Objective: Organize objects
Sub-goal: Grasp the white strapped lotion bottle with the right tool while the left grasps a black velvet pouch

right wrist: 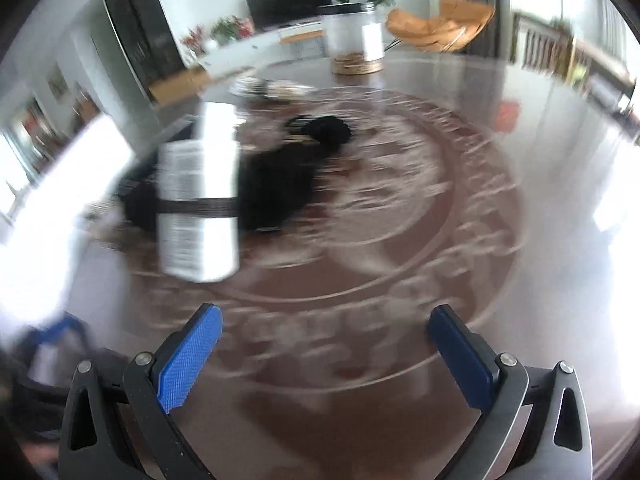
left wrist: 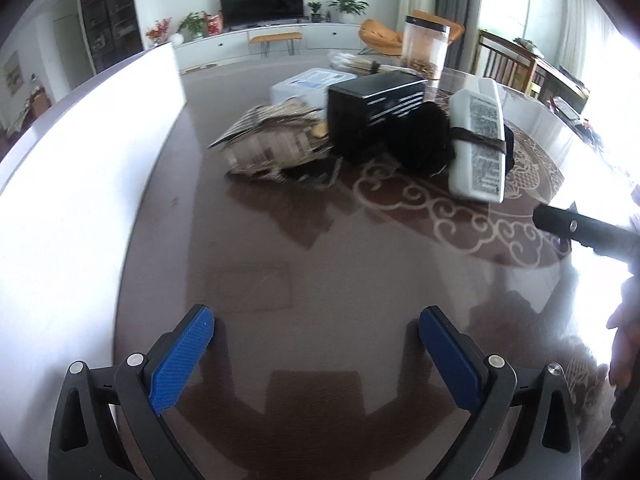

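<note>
Glossy brown tabletop (left wrist: pixel 280 248), clutter piled behind white bottle (left wrist: pixel 478 140). Approach stage: left hand-held gripper (left wrist: pixel 316 322) and right hand-held gripper (right wrist: pixel 326 320) spread wide, empty. Next, probably closing on bottle.

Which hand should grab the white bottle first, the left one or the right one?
Probably the right. In its view the white bottle lies just beyond the open right gripper. The left gripper, also open, has bare table between it and the bottle, which lies far off to its right.
</note>
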A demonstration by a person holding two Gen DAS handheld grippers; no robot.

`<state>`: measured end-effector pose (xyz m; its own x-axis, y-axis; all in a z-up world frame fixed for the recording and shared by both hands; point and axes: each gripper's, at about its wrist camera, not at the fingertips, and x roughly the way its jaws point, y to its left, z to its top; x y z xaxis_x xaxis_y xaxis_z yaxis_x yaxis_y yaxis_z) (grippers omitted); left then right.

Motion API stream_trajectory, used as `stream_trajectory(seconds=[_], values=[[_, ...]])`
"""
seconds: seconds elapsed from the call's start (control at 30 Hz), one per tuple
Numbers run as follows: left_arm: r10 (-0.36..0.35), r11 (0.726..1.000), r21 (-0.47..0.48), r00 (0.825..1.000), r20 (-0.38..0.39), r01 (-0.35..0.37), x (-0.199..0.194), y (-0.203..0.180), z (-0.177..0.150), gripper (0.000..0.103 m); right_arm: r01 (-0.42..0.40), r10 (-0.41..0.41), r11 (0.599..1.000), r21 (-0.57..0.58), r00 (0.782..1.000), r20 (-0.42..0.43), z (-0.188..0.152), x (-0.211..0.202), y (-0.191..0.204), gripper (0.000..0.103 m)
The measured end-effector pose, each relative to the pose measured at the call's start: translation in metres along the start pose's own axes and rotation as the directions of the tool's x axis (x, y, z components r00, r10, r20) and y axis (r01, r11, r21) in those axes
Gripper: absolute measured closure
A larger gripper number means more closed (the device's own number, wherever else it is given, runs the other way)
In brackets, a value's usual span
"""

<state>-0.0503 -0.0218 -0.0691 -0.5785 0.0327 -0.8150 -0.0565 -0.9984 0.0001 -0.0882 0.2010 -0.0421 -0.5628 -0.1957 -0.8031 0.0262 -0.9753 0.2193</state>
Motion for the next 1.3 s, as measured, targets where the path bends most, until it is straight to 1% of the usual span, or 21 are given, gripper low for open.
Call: stream_trajectory(seconds=[0.1, 0.17, 0.23, 0.27, 0.3, 0.37, 0.4, 0.5, 0.53, 0.57, 0.67, 0.73, 0.8, 0.9, 1.0, 1.03, 1.07, 1.1, 1.13, 1.2, 1.3], values=[[0.007, 1.000, -0.006, 1.000, 0.004, -0.007, 0.000, 0.000, -0.001, 0.000, -0.077, 0.077, 0.997, 0.000, 0.997, -0.027, 0.014, 0.010, 0.032, 0.000], [0.006, 1.000, -0.009, 1.000, 0.002, -0.006, 0.001, 0.000, 0.000, 0.000, -0.072, 0.071, 0.997, -0.031, 0.997, -0.021, 0.031, 0.021, 0.055, 0.001], [0.006, 1.000, -0.009, 1.000, 0.002, -0.006, 0.000, 0.000, 0.000, 0.000, -0.032, 0.031, 0.997, -0.068, 0.999, -0.016, 0.045, 0.032, 0.074, 0.020], [0.006, 1.000, -0.009, 1.000, 0.003, -0.006, 0.000, 0.000, 0.000, 0.000, -0.024, 0.021, 0.996, -0.087, 0.999, -0.027, 0.050, 0.039, 0.080, 0.040], [0.006, 1.000, -0.009, 1.000, 0.003, -0.006, 0.000, 0.000, 0.000, 0.000, -0.026, 0.023, 0.996, -0.091, 0.999, -0.042, 0.052, 0.043, 0.082, 0.044], [0.006, 1.000, -0.009, 1.000, 0.002, -0.006, 0.000, 0.000, 0.000, 0.000, -0.060, 0.058, 0.996, -0.058, 0.997, -0.043, 0.047, 0.041, 0.078, 0.046], [0.006, 1.000, -0.009, 1.000, 0.002, -0.006, 0.000, 0.000, 0.000, 0.000, -0.067, 0.065, 0.996, -0.056, 0.997, -0.047, 0.042, 0.037, 0.074, 0.051], [0.006, 1.000, -0.009, 1.000, 0.002, -0.006, 0.000, 0.000, 0.000, 0.000, -0.098, 0.092, 0.994, -0.058, 0.991, -0.100, 0.015, 0.018, 0.058, 0.053], [0.006, 1.000, -0.009, 1.000, 0.002, -0.006, 0.000, 0.001, 0.000, 0.000, -0.094, 0.086, 0.994, -0.064, 0.989, -0.117, 0.007, 0.010, 0.052, 0.054], [0.006, 1.000, -0.009, 1.000, 0.002, -0.006, 0.000, 0.001, 0.000, 0.000, -0.085, 0.075, 0.994, -0.073, 0.989, -0.125, -0.003, 0.001, 0.047, 0.058], [0.006, 1.000, -0.009, 1.000, 0.002, -0.006, 0.001, 0.000, 0.000, 0.000, -0.062, 0.051, 0.995, -0.080, 0.989, -0.137, -0.025, -0.021, 0.030, 0.057], [0.007, 1.000, -0.009, 1.000, 0.002, -0.007, 0.000, 0.001, 0.000, 0.000, -0.036, 0.028, 0.997, -0.075, 0.994, -0.107, -0.033, -0.029, 0.020, 0.053], [0.006, 1.000, -0.009, 1.000, 0.002, -0.006, 0.001, 0.000, 0.000, 0.000, -0.012, 0.009, 0.998, -0.063, 0.998, -0.058, -0.043, -0.035, 0.014, 0.033], [0.006, 1.000, -0.009, 1.000, 0.002, -0.006, 0.001, 0.000, 0.000, 0.000, -0.022, 0.023, 0.999, -0.035, 1.000, 0.007, -0.048, -0.034, 0.010, 0.028], [0.004, 1.000, -0.008, 1.000, 0.002, -0.004, 0.001, 0.000, 0.000, 0.000, 0.023, -0.022, 0.999, -0.042, 0.999, 0.038, -0.050, -0.040, 0.011, 0.026], [-0.019, 1.000, 0.009, 1.000, -0.003, 0.019, 0.000, -0.001, 0.000, 0.000, 0.036, -0.033, 0.998, -0.043, 0.998, 0.059, -0.050, -0.043, 0.011, 0.024], [-0.054, 0.998, 0.025, 0.999, -0.005, 0.054, -0.001, -0.004, 0.001, 0.000, 0.041, -0.038, 0.998, -0.041, 0.997, 0.067, -0.050, -0.044, 0.010, 0.019], [-0.101, 0.994, 0.046, 0.995, -0.001, 0.101, -0.003, -0.008, 0.003, 0.000, 0.043, -0.041, 0.998, -0.034, 0.997, 0.070, -0.049, -0.045, 0.008, 0.017], [-0.114, 0.992, 0.059, 0.993, 0.007, 0.113, -0.005, -0.013, 0.006, 0.000, 0.044, -0.042, 0.999, -0.025, 0.997, 0.068, -0.050, -0.044, 0.005, 0.017], [-0.097, 0.991, 0.098, 0.995, 0.034, 0.093, -0.009, -0.028, 0.020, 0.000, 0.041, -0.042, 0.999, 0.005, 0.997, 0.059, -0.050, -0.041, -0.001, 0.017], [-0.084, 0.983, 0.173, 0.991, 0.109, 0.064, -0.010, -0.056, 0.048, 0.000, 0.025, -0.027, 0.999, 0.047, 0.998, 0.057, -0.049, -0.039, -0.009, 0.017]])
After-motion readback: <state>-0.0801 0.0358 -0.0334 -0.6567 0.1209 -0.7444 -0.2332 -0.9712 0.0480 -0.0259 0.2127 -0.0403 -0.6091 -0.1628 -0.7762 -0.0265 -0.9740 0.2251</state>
